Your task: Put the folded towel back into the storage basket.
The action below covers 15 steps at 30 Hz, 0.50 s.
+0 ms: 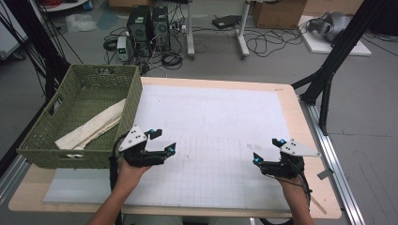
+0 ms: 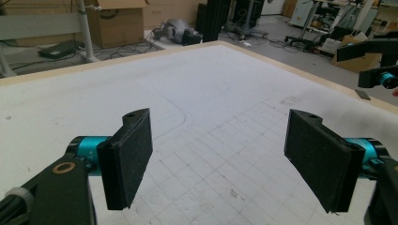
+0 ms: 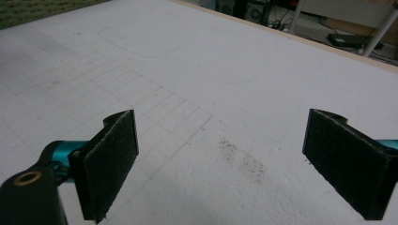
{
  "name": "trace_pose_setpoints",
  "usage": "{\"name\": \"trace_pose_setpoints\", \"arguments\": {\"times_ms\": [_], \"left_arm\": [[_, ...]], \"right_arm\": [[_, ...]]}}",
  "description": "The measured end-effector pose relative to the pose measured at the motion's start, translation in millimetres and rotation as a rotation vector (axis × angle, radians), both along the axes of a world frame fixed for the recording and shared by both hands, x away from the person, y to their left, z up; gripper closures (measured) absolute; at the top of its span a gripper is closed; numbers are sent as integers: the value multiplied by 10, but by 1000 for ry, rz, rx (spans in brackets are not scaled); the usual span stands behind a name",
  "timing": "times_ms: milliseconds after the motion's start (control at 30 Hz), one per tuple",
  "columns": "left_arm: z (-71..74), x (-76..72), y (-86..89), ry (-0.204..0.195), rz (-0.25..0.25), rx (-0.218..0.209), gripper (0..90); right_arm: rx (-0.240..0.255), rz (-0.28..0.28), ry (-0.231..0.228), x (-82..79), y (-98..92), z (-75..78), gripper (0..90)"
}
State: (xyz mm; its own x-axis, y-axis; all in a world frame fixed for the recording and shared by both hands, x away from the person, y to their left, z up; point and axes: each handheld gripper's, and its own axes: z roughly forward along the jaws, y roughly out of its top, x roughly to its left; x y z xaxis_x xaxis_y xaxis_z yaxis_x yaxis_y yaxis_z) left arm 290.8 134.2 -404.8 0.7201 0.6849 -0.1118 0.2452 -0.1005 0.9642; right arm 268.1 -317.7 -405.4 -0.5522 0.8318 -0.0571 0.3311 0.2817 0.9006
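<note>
On the table: nothing loose that I can spot, just the white mat [image 1: 211, 122] with its faint grid, and both claws hovering low over the near edge.
Left claw [image 1: 162, 140]: around 8 o'clock on the mat, jaws spread wide and gripping nothing. Its own view shows both black pads [image 2: 129, 157] with bare mat between them.
Right claw [image 1: 268, 150]: around 4 o'clock, also released, with a wide gap and nothing between the pads [image 3: 110, 161].
Thing in play: a rolled or folded cream cloth [image 1: 94, 125] lying in the green woven basket [image 1: 44, 157], which sits at about 9 to 10 o'clock at the table's left edge. The cloth lies diagonally along the basket floor, its near end towards the left claw.
Step in hand: looks like a rest or ready pose to me, nothing grabbed. Either the cloth is already put away or it's about to come out, honestly can't say which.
Next move: if the cloth is coming out, the left claw is the obvious pick, sitting just beside the basket's near right corner. It'd need to lift over the rim, drop in, and pinch the near end of the cloth.
Hand pose: both forearms come in from 6 o'clock, wrists roughly level. The left claw points towards 1 o'clock, the right towards 11, so they angle slightly in at each other, well apart.
Poor-view bit: a small pale thing under the cloth's near end might be another fold, too blurry to tell.
</note>
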Motion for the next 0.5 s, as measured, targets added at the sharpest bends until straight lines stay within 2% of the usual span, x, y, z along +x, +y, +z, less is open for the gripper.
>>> {"name": "trace_pose_setpoints", "arguments": {"times_ms": [200, 367, 500], "left_arm": [[-69, -8, -3, 10, 4, 0, 242], [-111, -21, -26, 10, -2, 13, 245], [-112, -25, -24, 11, 1, 13, 245]], "right_arm": [[24, -37, -4, -81, -84, -21, 101], [36, -57, 6, -72, -132, -67, 101], [29, -51, 4, -89, -122, -71, 101]]}}
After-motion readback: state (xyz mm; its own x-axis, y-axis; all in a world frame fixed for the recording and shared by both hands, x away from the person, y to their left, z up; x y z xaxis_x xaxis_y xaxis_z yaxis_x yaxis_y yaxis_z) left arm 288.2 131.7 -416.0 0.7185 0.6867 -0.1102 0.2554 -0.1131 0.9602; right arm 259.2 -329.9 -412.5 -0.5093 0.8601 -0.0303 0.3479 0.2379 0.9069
